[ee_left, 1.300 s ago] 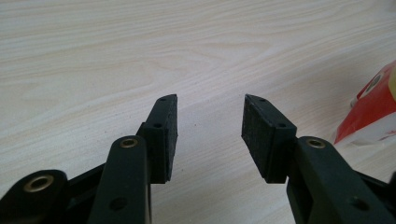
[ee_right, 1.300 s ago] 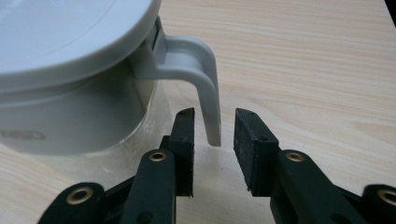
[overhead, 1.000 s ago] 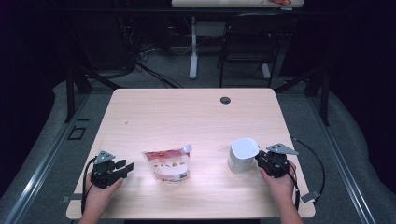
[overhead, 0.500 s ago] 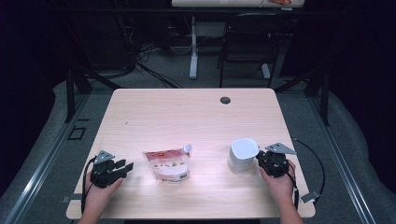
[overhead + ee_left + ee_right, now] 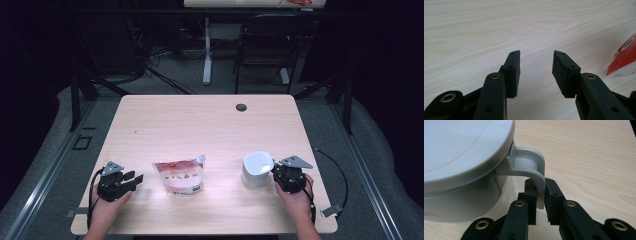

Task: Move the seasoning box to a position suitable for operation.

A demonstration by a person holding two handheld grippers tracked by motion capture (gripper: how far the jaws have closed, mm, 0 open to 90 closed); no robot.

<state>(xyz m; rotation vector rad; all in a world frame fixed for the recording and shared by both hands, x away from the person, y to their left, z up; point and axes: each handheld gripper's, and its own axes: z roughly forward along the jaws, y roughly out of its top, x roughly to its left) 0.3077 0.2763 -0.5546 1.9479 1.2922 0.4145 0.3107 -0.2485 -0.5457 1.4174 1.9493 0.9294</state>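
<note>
High view above bench [image 5: 210, 125] near edge, facing forward-down, far. Gripper views low, close over bench. Shared with high view: white container [image 5: 461, 157], red pouch [image 5: 624, 58].

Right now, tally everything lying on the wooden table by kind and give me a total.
White lidded plastic container with a side latch: 1
Red and clear spouted snack pouch: 1
Black two-jaw grippers: 2, the left gripper and the right gripper
Total: 4
</note>
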